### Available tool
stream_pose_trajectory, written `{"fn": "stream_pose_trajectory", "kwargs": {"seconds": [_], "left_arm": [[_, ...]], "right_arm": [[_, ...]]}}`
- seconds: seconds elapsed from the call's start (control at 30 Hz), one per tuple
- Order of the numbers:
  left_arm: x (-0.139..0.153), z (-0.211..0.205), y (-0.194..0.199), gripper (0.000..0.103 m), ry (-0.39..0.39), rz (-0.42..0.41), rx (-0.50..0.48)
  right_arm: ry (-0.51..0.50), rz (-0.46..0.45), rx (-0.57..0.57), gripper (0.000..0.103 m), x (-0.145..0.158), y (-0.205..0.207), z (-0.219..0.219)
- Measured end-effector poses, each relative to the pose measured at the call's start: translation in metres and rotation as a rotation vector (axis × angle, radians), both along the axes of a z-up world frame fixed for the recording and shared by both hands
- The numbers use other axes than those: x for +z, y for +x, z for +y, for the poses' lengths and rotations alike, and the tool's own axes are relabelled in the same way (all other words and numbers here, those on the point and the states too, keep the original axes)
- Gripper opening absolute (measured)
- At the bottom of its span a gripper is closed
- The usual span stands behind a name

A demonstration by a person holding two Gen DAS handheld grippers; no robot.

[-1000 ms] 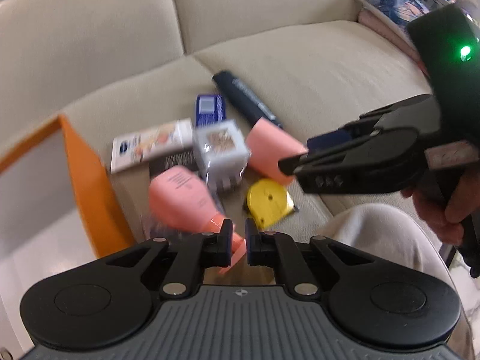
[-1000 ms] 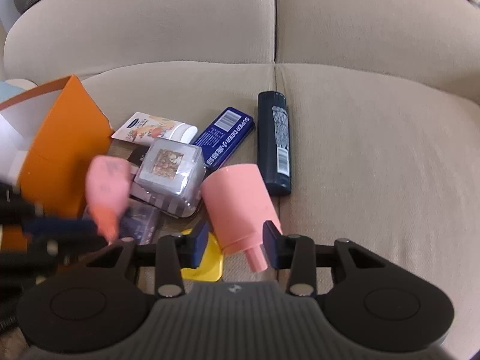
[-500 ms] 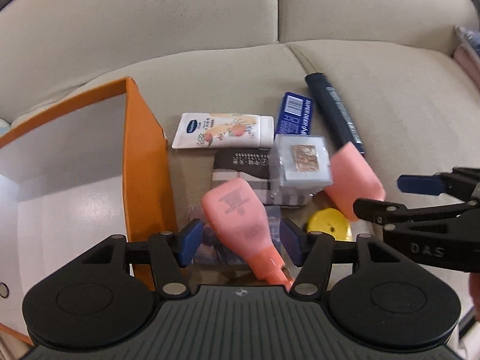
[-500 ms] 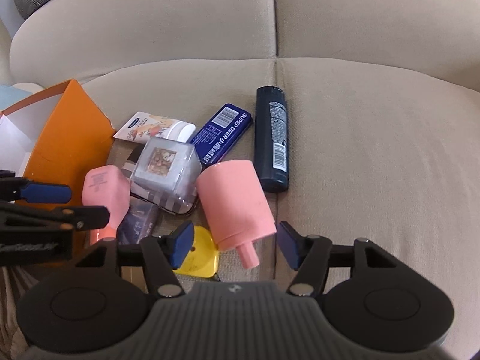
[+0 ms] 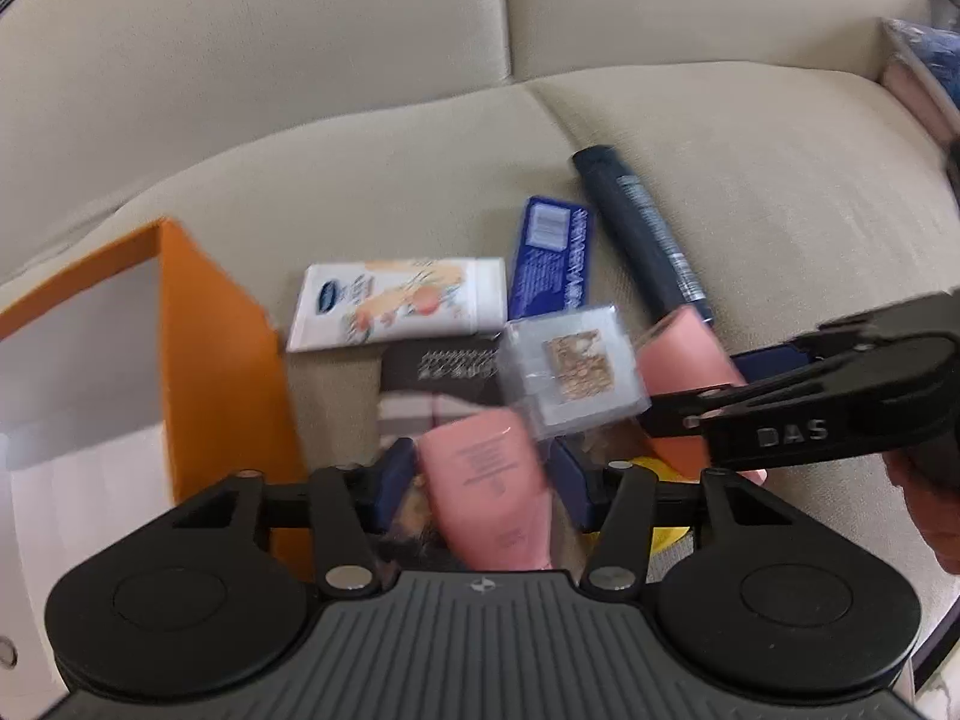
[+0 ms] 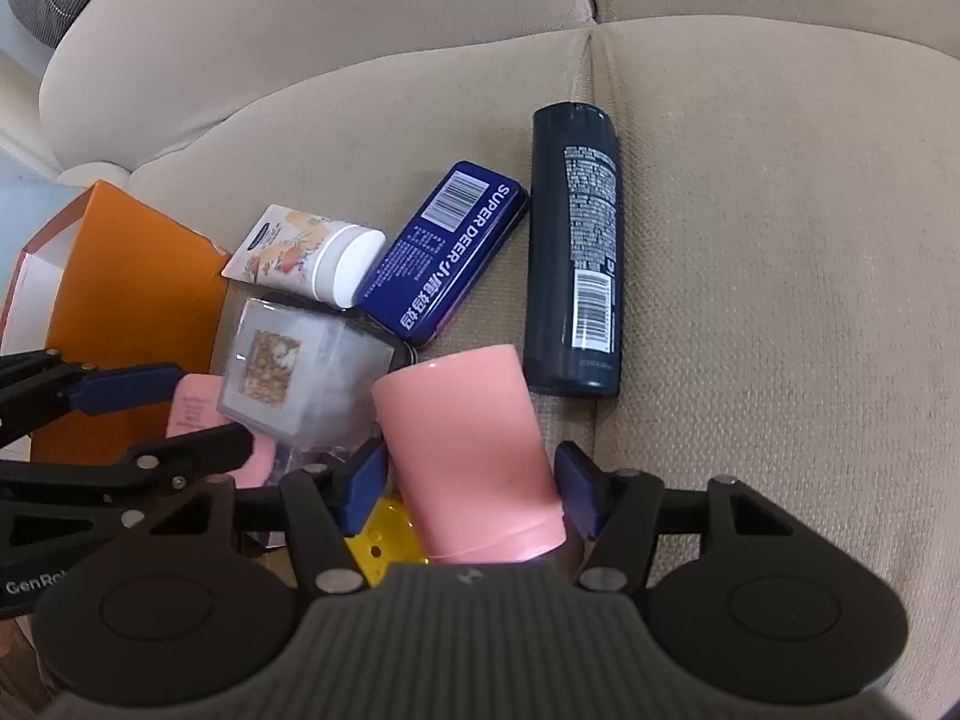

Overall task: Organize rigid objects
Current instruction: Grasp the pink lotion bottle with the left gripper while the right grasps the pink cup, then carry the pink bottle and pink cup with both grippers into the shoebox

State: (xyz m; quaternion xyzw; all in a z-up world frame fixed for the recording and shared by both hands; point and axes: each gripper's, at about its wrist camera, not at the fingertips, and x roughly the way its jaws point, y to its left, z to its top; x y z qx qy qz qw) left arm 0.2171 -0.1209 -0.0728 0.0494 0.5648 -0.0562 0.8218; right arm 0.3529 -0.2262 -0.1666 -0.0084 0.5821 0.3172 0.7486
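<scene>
On a beige sofa lies a pile of objects. My left gripper (image 5: pixel 483 483) is open with its pads on either side of a pink tube (image 5: pixel 489 489); whether they touch it is unclear. My right gripper (image 6: pixel 471 483) is open around a pink bottle (image 6: pixel 465 456), pads close to its sides. A clear plastic cube (image 6: pixel 294 375) lies between the two pink items. An orange box (image 5: pixel 222 360) with a white inside stands at the left. The left gripper also shows in the right wrist view (image 6: pixel 156 420).
A white cream tube (image 6: pixel 306 252), a blue tin (image 6: pixel 447 258), a dark spray can (image 6: pixel 573 252) and a yellow disc (image 6: pixel 384 540) lie in the pile. A dark striped box (image 5: pixel 444 372) lies under the cube. Sofa backrest behind; bare cushion to the right.
Both grippers moved forward over the pile. The left gripper opened from shut and now straddles the pink tube. The right gripper now straddles the pink bottle more deeply.
</scene>
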Motion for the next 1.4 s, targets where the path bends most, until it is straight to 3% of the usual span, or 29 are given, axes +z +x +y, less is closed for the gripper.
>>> {"fn": "stream_pose_trajectory", "kwargs": {"seconds": [0.07, 0.17, 0.43, 0.47, 0.57, 0.83, 1.2, 1.4], "left_arm": [[0.004, 0.003, -0.004, 0.068, 0.007, 0.014, 0.034], [0.008, 0.001, -0.004, 0.069, 0.026, 0.025, 0.033], [-0.006, -0.016, 0.005, 0.066, 0.090, 0.045, 0.015], [-0.008, -0.016, 0.005, 0.062, 0.101, 0.053, 0.018], [-0.013, -0.010, 0.006, 0.054, 0.064, 0.064, 0.034], [0.001, 0.002, -0.009, 0.052, -0.025, -0.002, 0.045], [0.055, 0.041, -0.057, 0.051, -0.208, -0.172, 0.037], [0.101, 0.087, -0.089, 0.051, -0.292, -0.272, 0.070]], "right_arm": [[0.001, 0.007, -0.023, 0.063, 0.002, -0.005, -0.003], [0.002, -0.001, -0.041, 0.064, 0.003, -0.011, -0.005], [0.020, 0.013, -0.048, 0.063, -0.002, -0.006, -0.006], [0.026, 0.021, -0.048, 0.064, -0.003, -0.005, -0.006], [0.043, 0.039, -0.057, 0.064, -0.007, -0.002, -0.007], [0.044, 0.000, -0.092, 0.061, 0.005, -0.019, -0.009], [0.080, -0.174, -0.186, 0.061, 0.081, -0.076, -0.013], [0.115, -0.265, -0.170, 0.061, 0.124, -0.106, 0.017]]}}
